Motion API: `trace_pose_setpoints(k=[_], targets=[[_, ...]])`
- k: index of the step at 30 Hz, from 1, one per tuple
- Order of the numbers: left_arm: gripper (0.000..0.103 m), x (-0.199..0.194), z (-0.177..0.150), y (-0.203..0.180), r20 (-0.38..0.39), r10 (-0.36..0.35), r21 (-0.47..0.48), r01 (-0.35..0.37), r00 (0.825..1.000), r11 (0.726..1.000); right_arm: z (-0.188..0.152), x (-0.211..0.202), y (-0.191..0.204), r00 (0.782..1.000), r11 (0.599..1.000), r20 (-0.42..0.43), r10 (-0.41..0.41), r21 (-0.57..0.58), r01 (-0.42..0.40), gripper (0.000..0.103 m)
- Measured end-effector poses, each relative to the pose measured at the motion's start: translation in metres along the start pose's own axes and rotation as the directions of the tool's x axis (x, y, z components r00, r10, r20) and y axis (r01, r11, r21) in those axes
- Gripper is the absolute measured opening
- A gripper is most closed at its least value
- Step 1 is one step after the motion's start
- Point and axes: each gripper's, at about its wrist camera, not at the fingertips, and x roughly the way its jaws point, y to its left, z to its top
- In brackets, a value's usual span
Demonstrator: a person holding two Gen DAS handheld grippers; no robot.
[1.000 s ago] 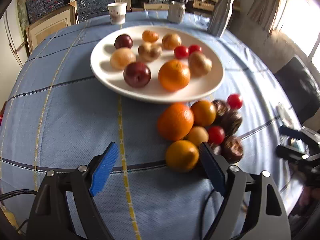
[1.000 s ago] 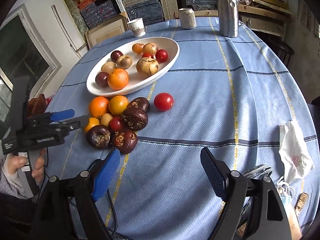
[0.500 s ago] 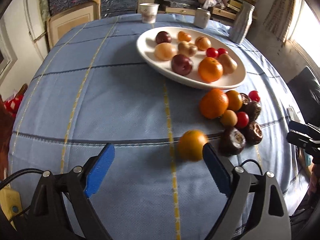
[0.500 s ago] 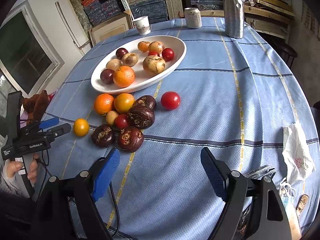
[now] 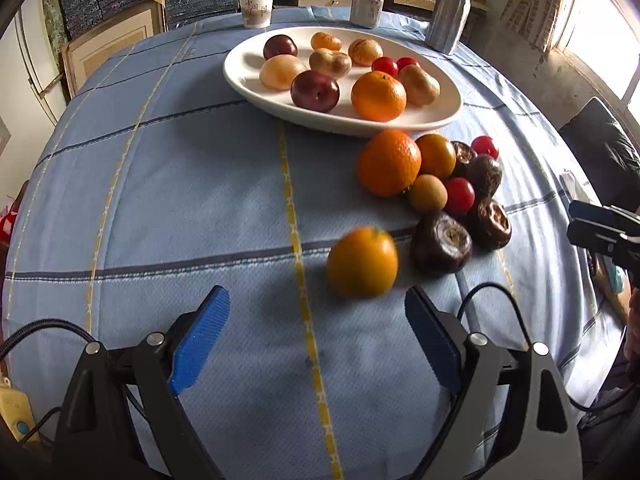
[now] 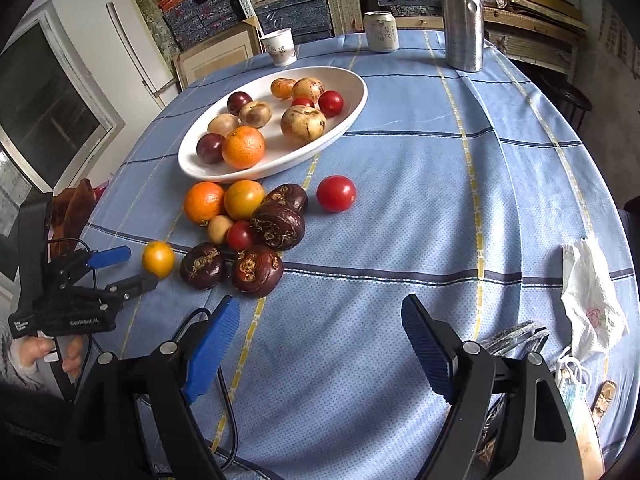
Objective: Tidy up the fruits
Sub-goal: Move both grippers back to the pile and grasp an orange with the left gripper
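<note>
Two groups of fruit lay on the surface: one lot already in the white oval plate, the other heaped loose just beside its near rim. We judged the plate to be the collecting place, hence the heap so close to it. One small yellow-orange fruit sat apart from the heap, just ahead of the left gripper, whose jaws were spread wide with nothing between the pads. Its outline was smeared in the left wrist view, so it was possibly rolling; we could not say for sure. From the right wrist view the same fruit lay near the left jaw tips, not pinched. The right gripper hung over bare cloth, jaws spread and empty, well apart from the heap, presumably waiting its turn. A lone red tomato lay to one side.
</note>
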Motion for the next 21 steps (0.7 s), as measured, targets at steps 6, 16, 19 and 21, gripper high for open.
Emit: trace_pose_setpoints(k=[6,16,19,21], targets=[[0.087,-0.004,0.002,0.001,0.021,-0.002,-0.016,0.002,1.0,1.0,0.001,0.001,0.003,1.0,1.0,-0.007,0.006,-0.019,-0.006,0.084],[0.084,0.005,0.01,-0.006,0.015,-0.026,0.006,0.025,1.0,1.0,0.0,-0.001,0.0,1.0,1.0,-0.007,-0.003,-0.006,0.003,0.084],[0.082,0.007,0.009,-0.005,0.005,-0.037,-0.003,0.037,0.999,0.999,-0.001,-0.001,-0.001,1.0,1.0,-0.01,-0.006,0.001,0.006,0.085],[0.077,0.008,0.008,-0.004,0.002,-0.046,-0.006,0.046,0.999,0.999,-0.001,0.0,-0.002,1.0,1.0,-0.015,-0.006,0.002,0.006,0.085]])
